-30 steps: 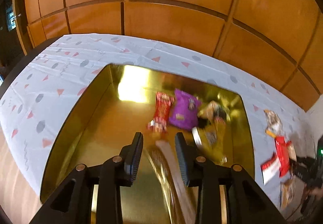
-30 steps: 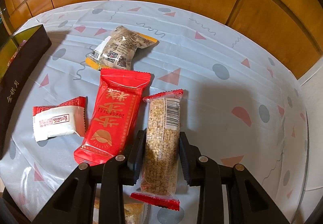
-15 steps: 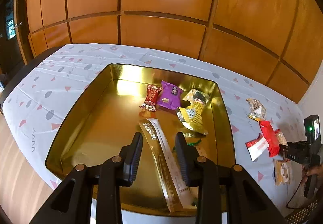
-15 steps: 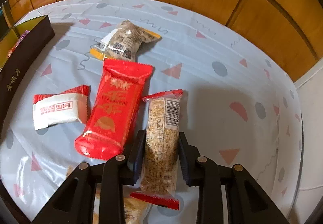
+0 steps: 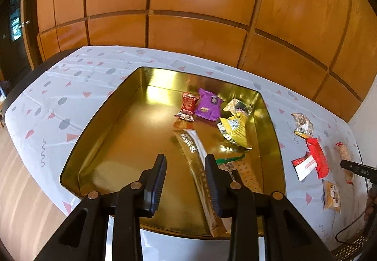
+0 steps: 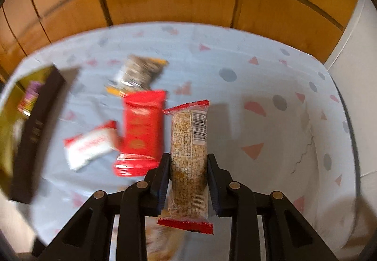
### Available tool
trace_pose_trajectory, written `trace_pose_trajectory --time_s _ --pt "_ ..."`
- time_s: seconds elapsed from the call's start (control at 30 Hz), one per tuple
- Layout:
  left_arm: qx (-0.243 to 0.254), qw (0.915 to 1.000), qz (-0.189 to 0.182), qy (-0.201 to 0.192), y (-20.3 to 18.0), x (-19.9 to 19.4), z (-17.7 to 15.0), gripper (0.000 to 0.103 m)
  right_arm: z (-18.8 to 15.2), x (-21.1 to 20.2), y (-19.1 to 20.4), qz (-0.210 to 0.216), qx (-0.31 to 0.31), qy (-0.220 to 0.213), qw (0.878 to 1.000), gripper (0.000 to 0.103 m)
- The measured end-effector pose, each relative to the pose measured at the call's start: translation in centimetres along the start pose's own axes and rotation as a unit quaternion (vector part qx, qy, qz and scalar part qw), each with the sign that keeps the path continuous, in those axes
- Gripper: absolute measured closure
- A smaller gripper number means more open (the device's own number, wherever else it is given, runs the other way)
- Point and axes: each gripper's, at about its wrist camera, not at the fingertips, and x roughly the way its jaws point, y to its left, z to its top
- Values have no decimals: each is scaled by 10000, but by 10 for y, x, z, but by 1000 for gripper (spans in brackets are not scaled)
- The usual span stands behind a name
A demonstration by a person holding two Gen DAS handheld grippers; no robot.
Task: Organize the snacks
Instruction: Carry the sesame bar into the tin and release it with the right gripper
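Right gripper (image 6: pixel 188 181): pads pinched on the grain bar (image 6: pixel 189 150) at mid-length, bar off the tablecloth (image 6: pixel 271 72), pointing away from me.
Left gripper (image 5: pixel 186 178): part-open, nothing between the pads; I have it hanging over the gold tin (image 5: pixel 99 143).
Slip risk: I judge the film wrapper slick; a fast swing could let the bar slide out.
Snag risk: tin has raised walls, so a low carry could clip the rim.
Crush risk: pressed grain looks brittle, so squeezing harder may crack it.
Loose snacks: red packet (image 6: pixel 141 129), white-and-red sachet (image 6: pixel 90 145) on the cloth, crinkly foil.
Tin: glossy metal, rounded corners, several packets inside.
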Motion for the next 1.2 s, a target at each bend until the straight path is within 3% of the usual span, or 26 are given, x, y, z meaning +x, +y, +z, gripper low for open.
trace_pose_trajectory --time_s 0.2,0.4,0.53,0.73,0.8,0.87,1.07,1.2 --pt "-158 9999 62 -29 14 -1 -1 69 -3 -26 56 1145 7 -168 9933 73" --pt "-352 9992 175 -96 31 -6 -2 69 1 -47 148 2260 -278 -242 9734 73" --pt "-424 9989 170 -93 37 -5 -3 69 12 -52 193 2843 -151 -257 9583 73" --pt "-414 9990 146 -12 39 -1 -8 69 18 -27 230 2920 68 -7 9564 69" --pt "-437 9989 151 24 41 2 -10 69 14 -21 236 2865 103 78 9580 62" --pt "-466 9987 171 68 41 5 -11 69 7 -21 235 2864 35 113 9580 61" --pt "-353 9992 162 63 32 4 -11 69 0 -35 231 2670 -276 -168 9632 57" --pt "-248 9995 164 63 26 2 -11 69 -8 -46 223 2437 -478 -426 9677 46"
